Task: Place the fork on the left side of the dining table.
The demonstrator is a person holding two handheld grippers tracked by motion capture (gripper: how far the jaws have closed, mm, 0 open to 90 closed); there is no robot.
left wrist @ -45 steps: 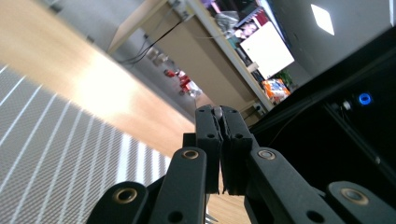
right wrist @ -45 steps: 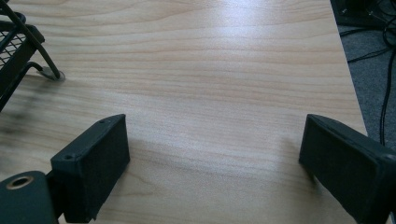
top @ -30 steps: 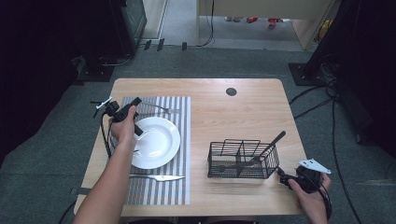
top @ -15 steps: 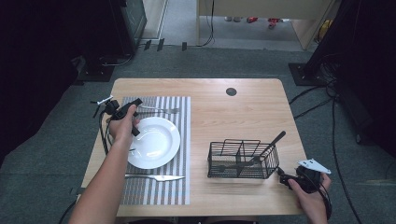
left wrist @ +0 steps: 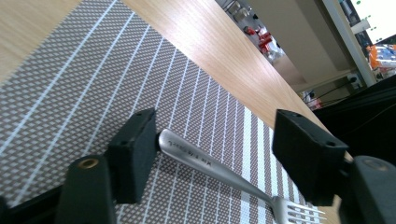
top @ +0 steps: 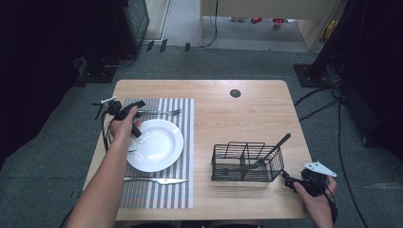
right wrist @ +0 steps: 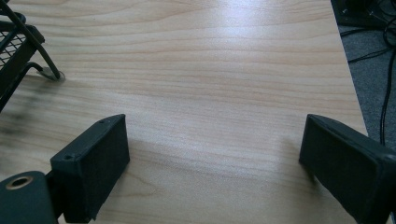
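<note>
The left tongs [left wrist: 215, 154] had just been opening, releasing the fork [left wrist: 219, 170] onto the placemat [left wrist: 93, 88], unlike a second earlier; the right tongs [right wrist: 212, 163] stood open.

you've got one white plate [top: 157, 145] on one striped placemat [top: 183, 190], with one fork [top: 159, 112] lying above the plate and one knife [top: 154, 180] lying below it. there's one black wire caddy [top: 247, 162] on the bare wood, and you can count one dark-handled utensil [top: 275, 147] leaning out of it. one table [top: 237, 114] carries all of this, and you hold two grippers.
</note>
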